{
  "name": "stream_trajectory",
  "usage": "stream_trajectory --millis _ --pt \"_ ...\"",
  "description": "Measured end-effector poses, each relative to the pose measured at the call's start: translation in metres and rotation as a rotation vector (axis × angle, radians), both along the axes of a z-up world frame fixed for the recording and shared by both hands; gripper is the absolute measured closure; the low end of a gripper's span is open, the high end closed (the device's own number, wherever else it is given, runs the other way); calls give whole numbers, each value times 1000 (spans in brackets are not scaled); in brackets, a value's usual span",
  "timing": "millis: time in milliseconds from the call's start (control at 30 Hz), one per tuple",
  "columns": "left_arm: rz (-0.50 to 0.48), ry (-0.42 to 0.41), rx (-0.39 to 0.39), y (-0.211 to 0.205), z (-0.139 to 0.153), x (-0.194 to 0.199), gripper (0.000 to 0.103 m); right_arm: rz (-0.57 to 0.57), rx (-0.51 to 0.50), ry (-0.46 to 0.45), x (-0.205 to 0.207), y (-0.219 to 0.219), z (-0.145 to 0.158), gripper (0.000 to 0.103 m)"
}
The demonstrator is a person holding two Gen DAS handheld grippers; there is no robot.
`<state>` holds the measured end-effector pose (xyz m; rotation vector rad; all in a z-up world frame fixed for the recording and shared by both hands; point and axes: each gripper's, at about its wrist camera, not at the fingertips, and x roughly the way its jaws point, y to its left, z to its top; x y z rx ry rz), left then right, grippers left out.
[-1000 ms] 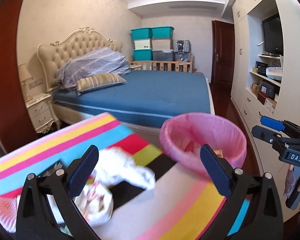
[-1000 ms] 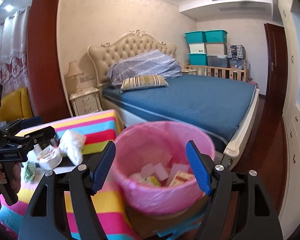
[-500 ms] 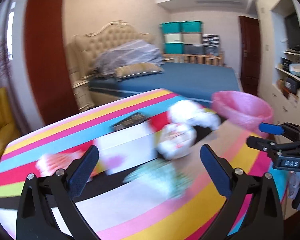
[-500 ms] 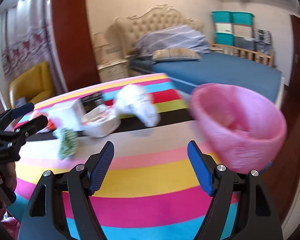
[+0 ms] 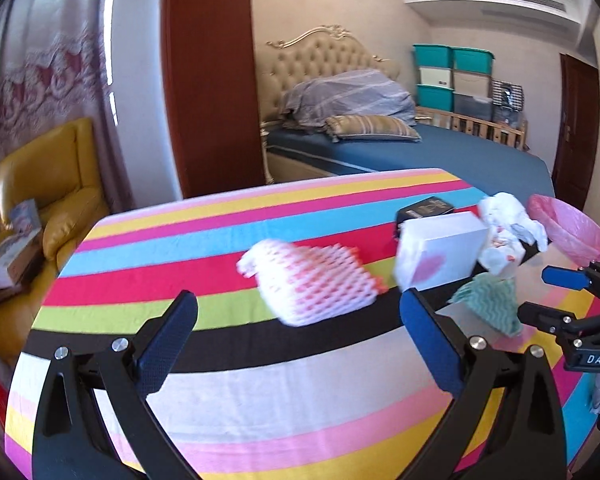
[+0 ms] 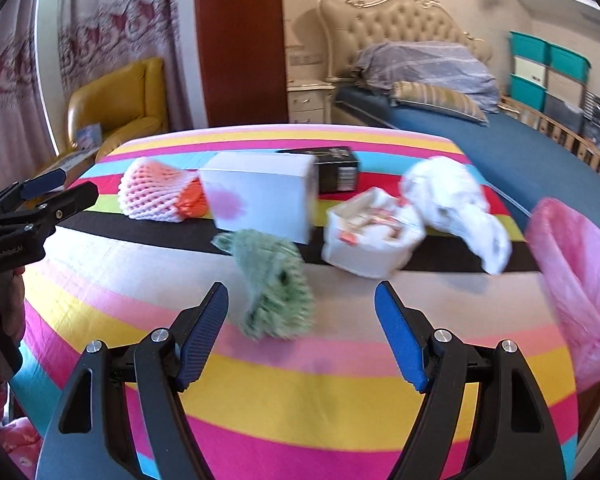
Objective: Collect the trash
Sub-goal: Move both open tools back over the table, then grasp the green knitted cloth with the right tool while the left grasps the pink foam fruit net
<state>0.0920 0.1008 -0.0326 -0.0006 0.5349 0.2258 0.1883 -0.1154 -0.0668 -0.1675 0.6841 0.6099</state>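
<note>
Left claw (image 5: 298, 344): released, jaws spread wide with nothing between them, hanging over the near part of the striped desk (image 5: 220, 400); the pink foam net lies just beyond its tips.
Right claw (image 6: 302, 330): released, jaws wide apart and empty, held above the desk with the green foam net just past its fingertips, not touched.
Pink foam net (image 5: 312, 286): white and pink mesh sleeve with something orange inside, lying on the desk to the left of the white box.
Green foam net (image 6: 272, 284): crumpled green mesh on the pale stripe, nearer than the white box and apart from it.
White box (image 6: 260, 194): upright near the middle of the desk, a pink blotch on its near face; a black box (image 6: 334, 170) stands just behind it on the right.
White tub (image 6: 370, 234): open container with scraps inside, right of the white box.
White crumpled bag (image 6: 456, 204): touching the tub's far right side and spilling toward the desk's right edge.
Pink-lined bin (image 6: 580, 276): at the right edge of the desk, beside it rather than on it.
Room: a bed (image 6: 500, 148) with blue sheet lies far right; a yellow armchair (image 6: 120, 108) stands far left.
</note>
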Motion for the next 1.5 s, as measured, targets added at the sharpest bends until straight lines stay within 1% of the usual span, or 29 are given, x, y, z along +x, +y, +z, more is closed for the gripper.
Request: stream_trajectory --millis 200,333,400,433,467,533,667,833,867,900,933,1000,1033,1100,1200,1367,1500 --pt "17 17 -29 19 -3 0 5 -9 -57 51 20 27 -10 31" --pt "20 46 -59 27 -7 12 5 2 -78 86 28 39 -15 35" --pt "15 66 -85 30 -10 21 5 20 -96 101 30 44 -18 45" --pt "13 71 -93 30 -10 24 5 25 -96 104 30 46 -18 60" --pt "14 76 -97 31 -11 27 5 25 -91 101 29 45 -18 69" --pt "12 91 -100 30 -14 37 5 30 -67 83 27 43 -14 73" --pt "6 118 -106 28 -17 54 5 24 -39 50 22 37 -9 74" --pt "20 134 -130 31 -19 75 7 17 -21 42 19 33 -8 74" --pt "18 137 -136 31 -20 78 14 11 -13 46 21 32 -8 74" --pt "12 145 -145 31 -22 82 24 8 -8 48 20 30 -9 74" --pt "5 157 -157 31 -24 85 29 6 -2 50 21 28 -8 74" --pt "-17 177 -172 27 -30 88 51 1 10 57 22 25 -8 74" --pt "-32 187 -163 23 -33 88 54 0 13 59 23 25 -8 74" --pt "-45 167 -139 17 -30 84 65 -3 20 61 24 24 -8 74" --pt "-69 154 -128 9 -28 75 69 -5 26 53 21 25 -7 74" --pt "-89 141 -136 2 -27 56 70 -6 38 46 18 23 -7 74" --pt "-97 126 -118 -6 -23 40 70 -4 41 42 13 22 -6 74"
